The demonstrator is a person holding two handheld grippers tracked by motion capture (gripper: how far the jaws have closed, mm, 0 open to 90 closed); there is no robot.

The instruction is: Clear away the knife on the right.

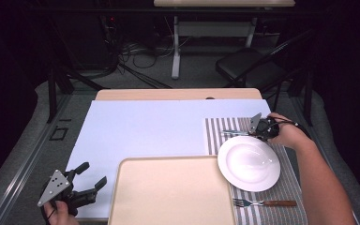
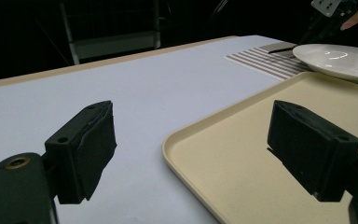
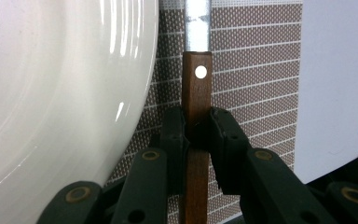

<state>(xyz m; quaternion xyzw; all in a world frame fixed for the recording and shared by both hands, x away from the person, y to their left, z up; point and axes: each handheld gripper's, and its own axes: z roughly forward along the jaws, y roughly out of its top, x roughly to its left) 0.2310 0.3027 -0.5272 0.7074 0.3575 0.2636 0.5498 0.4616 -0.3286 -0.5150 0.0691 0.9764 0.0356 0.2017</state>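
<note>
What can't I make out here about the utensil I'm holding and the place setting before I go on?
- Utensil: right gripper view, top edge cuts off the metal end, so knife or spoon is unclear; in the high view it is small and partly behind the right gripper.
- Plate: right gripper view, cut off by the left and top edges.
- Tray: high view, near edge cut off at the bottom.
- Fork: high view, tines too small to count.

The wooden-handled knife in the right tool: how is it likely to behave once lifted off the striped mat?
The knife looks stiff, a flat wooden handle with a metal blade, so it should not flop. The right tool clamps the handle well back from the blade, so the blade end may droop or pivot. The flat handle sides probably resist slipping. It lies close beside the white plate, so a swing could knock it.
</note>
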